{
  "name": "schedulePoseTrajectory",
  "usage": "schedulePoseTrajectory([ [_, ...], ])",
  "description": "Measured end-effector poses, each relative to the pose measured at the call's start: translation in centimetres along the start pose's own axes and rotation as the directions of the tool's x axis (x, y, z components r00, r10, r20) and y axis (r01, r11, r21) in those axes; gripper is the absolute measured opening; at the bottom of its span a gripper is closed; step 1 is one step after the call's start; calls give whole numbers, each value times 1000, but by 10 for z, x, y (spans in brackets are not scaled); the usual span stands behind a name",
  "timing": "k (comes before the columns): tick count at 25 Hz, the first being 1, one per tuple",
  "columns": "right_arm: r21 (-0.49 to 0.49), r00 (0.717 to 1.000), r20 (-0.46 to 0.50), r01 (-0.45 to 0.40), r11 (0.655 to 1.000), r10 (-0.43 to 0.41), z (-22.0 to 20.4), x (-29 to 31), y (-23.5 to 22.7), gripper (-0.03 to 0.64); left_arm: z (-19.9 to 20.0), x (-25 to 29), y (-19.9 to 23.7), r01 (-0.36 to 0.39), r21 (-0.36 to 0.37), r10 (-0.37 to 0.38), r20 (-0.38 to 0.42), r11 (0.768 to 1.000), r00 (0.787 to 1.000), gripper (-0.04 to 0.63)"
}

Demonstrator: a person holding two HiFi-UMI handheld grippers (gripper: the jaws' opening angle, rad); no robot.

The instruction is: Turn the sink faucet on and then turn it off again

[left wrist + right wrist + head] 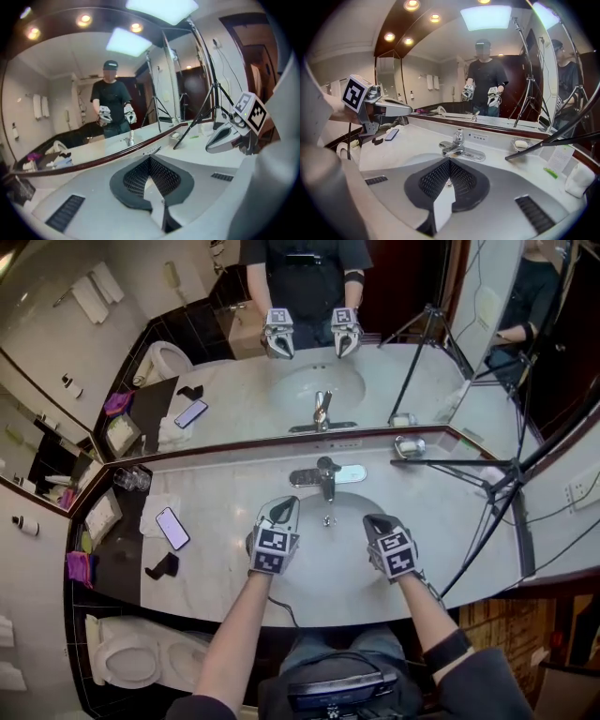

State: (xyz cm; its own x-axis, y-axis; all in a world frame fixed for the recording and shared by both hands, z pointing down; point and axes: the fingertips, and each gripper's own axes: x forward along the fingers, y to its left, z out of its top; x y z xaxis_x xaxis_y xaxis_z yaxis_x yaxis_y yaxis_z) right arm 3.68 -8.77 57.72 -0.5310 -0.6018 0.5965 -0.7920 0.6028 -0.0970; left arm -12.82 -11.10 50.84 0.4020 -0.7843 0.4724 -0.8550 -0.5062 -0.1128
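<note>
My left claw and right claw are both closed on nothing above the near half of the sink, apart from the faucet at its far rim. I see no water running, so I judge the faucet either untouched or already shut off.

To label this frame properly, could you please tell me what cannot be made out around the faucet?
- Water flow: in the head view the faucet is too small; in the right gripper view the right gripper covers the space under the spout.
- Left gripper view: the left gripper hides the real faucet; only its reflection shows.
</note>
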Motion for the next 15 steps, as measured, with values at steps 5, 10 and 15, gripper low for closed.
schedulePoseTrajectory([
  [5, -20, 1000, 10, 6, 1000, -6, 5, -8, 12, 20, -33, -45, 28, -82, -224, 87, 12, 971, 996, 5],
  [10, -28, 1000, 8, 17, 999, -16, 2, -17, 19, 21, -60, -81, 32, -118, -313, 121, -10, 942, 993, 3],
  [15, -26, 999, 10, 32, 999, -31, -2, -26, 20, 21, -76, -99, 29, -135, -344, 139, -13, 929, 990, 3],
])
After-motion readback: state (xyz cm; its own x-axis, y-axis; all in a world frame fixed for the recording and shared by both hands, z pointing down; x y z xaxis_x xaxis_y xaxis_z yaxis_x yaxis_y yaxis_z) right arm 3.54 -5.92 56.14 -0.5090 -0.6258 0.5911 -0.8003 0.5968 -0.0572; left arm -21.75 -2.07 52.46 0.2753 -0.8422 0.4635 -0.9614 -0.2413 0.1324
